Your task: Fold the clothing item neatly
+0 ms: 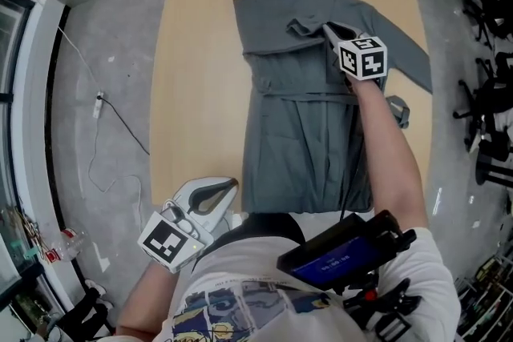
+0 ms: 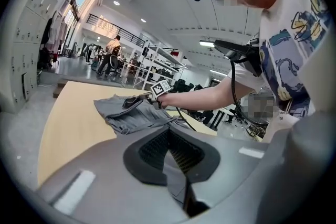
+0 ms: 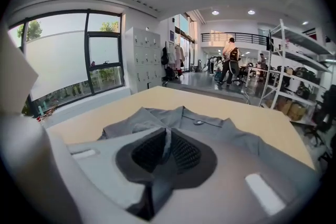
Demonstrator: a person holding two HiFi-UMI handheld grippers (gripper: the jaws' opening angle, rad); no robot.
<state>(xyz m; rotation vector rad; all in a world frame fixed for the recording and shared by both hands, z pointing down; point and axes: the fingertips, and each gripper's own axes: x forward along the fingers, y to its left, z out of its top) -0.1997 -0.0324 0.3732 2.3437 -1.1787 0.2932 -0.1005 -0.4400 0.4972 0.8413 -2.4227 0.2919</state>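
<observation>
Grey shirt [image 1: 304, 116] lies flat on the table [image 1: 192, 92], collar far from the person, one sleeve doubled across the chest. The right gripper [image 1: 330, 31] pinches that sleeve's end, a thin strip of cloth between nearly closed jaws. The left gripper [image 1: 224, 188] hangs by the table's near edge, jaws together, empty. Looks like the sleeve fold; next it wants laying flat and releasing, then the other sleeve [image 1: 409, 52].

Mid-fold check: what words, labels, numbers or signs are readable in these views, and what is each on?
No text can be read.
Screen at the person's chest: lines of print, too small to read.
Right cube, left cube: black-and-white square patterns, no letters.
T-shirt: drawn print, no legible words.
Garment: no label showing.
</observation>
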